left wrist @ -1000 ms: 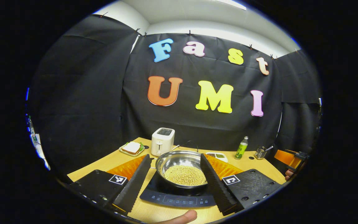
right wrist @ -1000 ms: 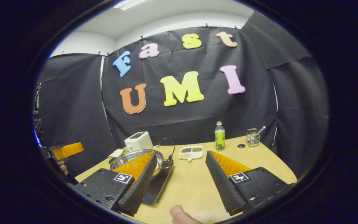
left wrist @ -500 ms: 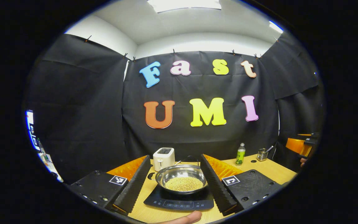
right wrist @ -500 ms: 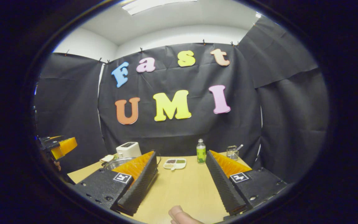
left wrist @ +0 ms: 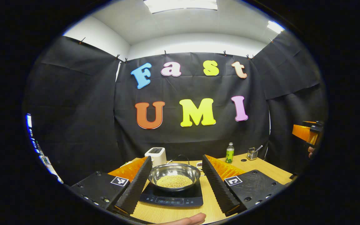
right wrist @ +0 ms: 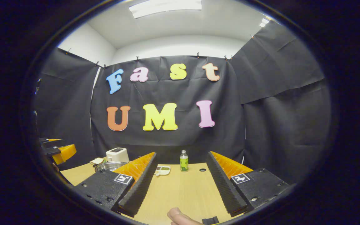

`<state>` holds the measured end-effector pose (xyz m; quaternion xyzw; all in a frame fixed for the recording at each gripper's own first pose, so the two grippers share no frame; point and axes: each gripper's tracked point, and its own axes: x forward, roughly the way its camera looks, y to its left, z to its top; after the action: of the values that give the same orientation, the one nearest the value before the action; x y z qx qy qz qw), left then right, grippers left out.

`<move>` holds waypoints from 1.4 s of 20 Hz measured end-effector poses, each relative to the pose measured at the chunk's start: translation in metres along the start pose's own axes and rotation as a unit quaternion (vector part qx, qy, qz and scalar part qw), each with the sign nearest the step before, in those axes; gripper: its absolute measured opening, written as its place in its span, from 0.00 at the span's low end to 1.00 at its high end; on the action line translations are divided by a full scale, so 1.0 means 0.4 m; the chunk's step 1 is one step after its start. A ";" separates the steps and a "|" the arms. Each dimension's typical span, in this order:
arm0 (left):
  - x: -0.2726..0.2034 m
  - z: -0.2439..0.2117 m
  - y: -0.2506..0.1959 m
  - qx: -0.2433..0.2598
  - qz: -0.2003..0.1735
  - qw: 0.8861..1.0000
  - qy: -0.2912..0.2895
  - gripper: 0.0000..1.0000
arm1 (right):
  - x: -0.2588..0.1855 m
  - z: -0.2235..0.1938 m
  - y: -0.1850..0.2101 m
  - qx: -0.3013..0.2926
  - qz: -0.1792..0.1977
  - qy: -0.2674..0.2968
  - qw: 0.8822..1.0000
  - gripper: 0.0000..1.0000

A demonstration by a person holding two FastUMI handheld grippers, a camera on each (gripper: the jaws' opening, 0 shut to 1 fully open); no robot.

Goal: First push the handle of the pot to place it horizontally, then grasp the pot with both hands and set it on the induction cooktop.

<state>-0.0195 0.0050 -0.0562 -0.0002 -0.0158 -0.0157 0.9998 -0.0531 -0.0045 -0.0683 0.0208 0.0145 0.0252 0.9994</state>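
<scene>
The steel pot (left wrist: 173, 176), holding pale beans, sits on the black induction cooktop (left wrist: 171, 198). Its thin wire handle (left wrist: 181, 156) lies behind the rim. My left gripper (left wrist: 176, 157) is open, held back from the pot, which appears between its fingers without touching them. My right gripper (right wrist: 181, 154) is open over bare table, with nothing between its fingers. In the right gripper view the pot (right wrist: 106, 166) is at the left, partly hidden by a finger. The right gripper (left wrist: 306, 132) also appears far right in the left gripper view, and the left gripper (right wrist: 59, 151) far left in the right gripper view.
A white toaster (left wrist: 155, 154) stands behind the pot. A green bottle (right wrist: 183, 161), a sectioned dish (right wrist: 162, 170) and a metal utensil holder (left wrist: 252, 153) stand along the wooden table's (right wrist: 183, 190) back. A thumb (right wrist: 180, 217) shows at the bottom.
Both grippers have drawn back from the pot and tilted up; the pot looks smaller and stays on the cooktop. The right gripper has swung rightwards, away from it.
</scene>
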 end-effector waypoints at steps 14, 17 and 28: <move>-0.042 0.067 -0.013 -0.016 0.005 1.000 -0.019 1.00 | -0.056 0.070 -0.054 -0.052 -0.031 -0.066 0.996 0.96; -0.040 0.064 -0.005 -0.017 0.010 1.000 -0.018 0.95 | -0.062 0.071 -0.045 -0.058 -0.030 -0.070 0.995 0.96; -0.047 0.031 -0.004 -0.018 0.012 1.000 -0.008 0.95 | -0.094 0.071 -0.038 -0.056 -0.023 -0.082 0.995 0.96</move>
<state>-0.0387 0.0040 -0.0446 -0.0182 -0.0231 -0.0037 0.9996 -0.0891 -0.0228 -0.0396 -0.0333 -0.0684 0.0009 0.9971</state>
